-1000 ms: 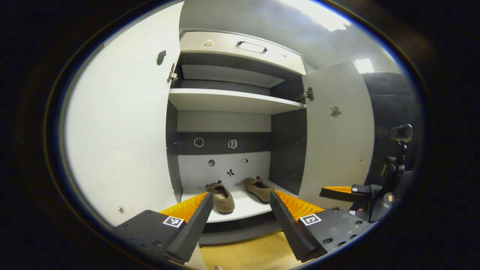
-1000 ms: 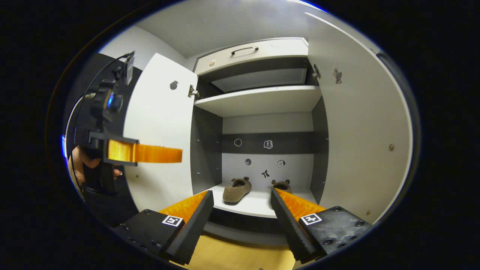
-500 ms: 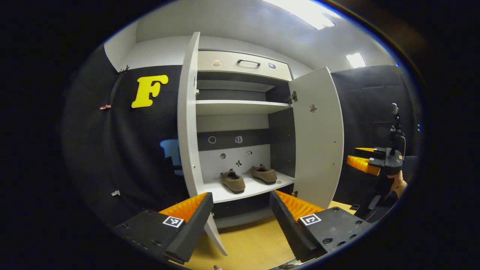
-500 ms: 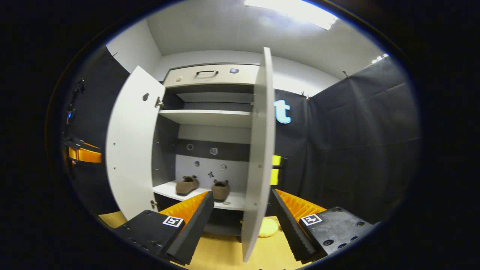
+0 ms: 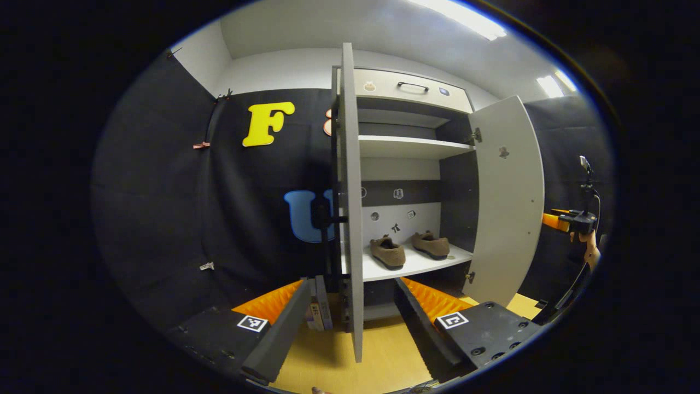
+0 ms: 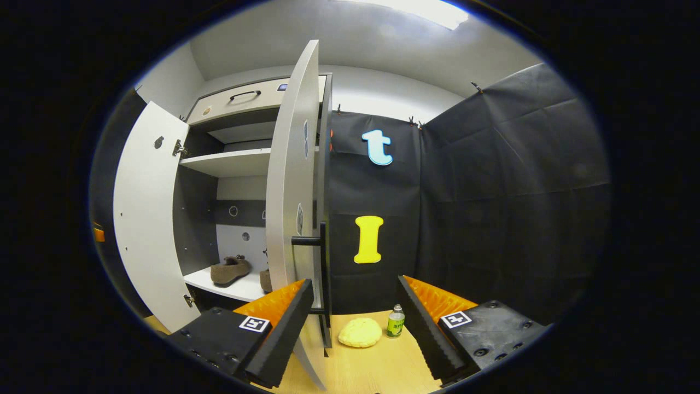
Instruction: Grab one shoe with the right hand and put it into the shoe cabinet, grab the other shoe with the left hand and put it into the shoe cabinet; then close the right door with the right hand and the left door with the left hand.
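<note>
Shoe cabinet [image 5: 404, 148]: both doors open.
Right door [image 6: 290, 208] edge-on before right tool [image 6: 353, 323], positioned for push.
Left door [image 5: 351, 208] before left tool [image 5: 350, 323].
Both tools released, empty.
Shoes [image 5: 387, 253], [image 5: 431, 244] on lower shelf [image 5: 415, 265], stowed.

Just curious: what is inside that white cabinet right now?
Two brown fuzzy slippers sit side by side on the white cabinet's bottom shelf. The shelf above looks bare; the open door partly hides one slipper in the right gripper view.
</note>
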